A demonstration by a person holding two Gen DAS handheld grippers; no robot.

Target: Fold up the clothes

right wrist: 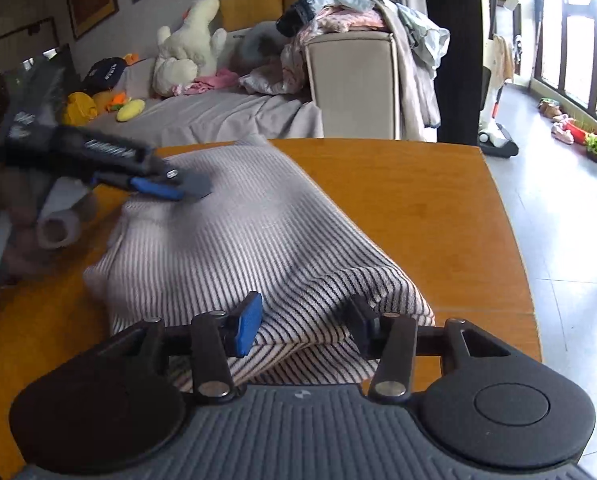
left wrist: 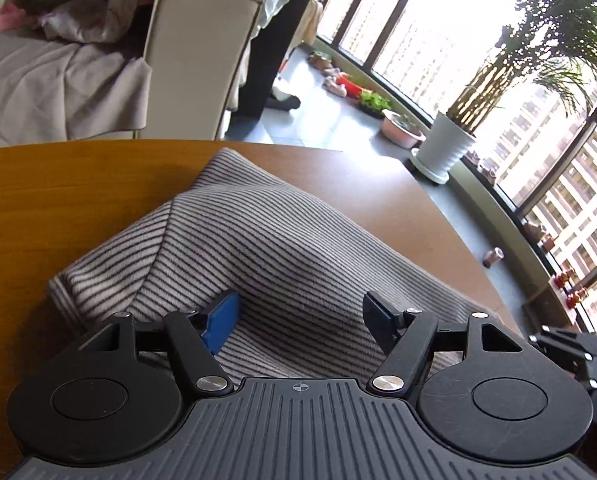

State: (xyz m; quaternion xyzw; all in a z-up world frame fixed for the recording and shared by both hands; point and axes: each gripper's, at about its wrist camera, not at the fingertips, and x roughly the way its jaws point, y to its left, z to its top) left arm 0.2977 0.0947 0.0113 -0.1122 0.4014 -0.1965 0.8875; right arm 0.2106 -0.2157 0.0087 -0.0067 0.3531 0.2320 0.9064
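A striped garment lies folded on the wooden desk, reaching from its far edge toward both cameras. The right gripper has its fingers spread apart over the near edge of the cloth, where the layers are stacked; they close on nothing, though the right finger is partly sunk behind a fold. The left gripper is also wide open above the striped cloth, holding nothing. In the right wrist view the left gripper is blurred, so its details are hard to read. The hand behind it is blurred too. The near part of the garment is hidden under both gripper bodies.
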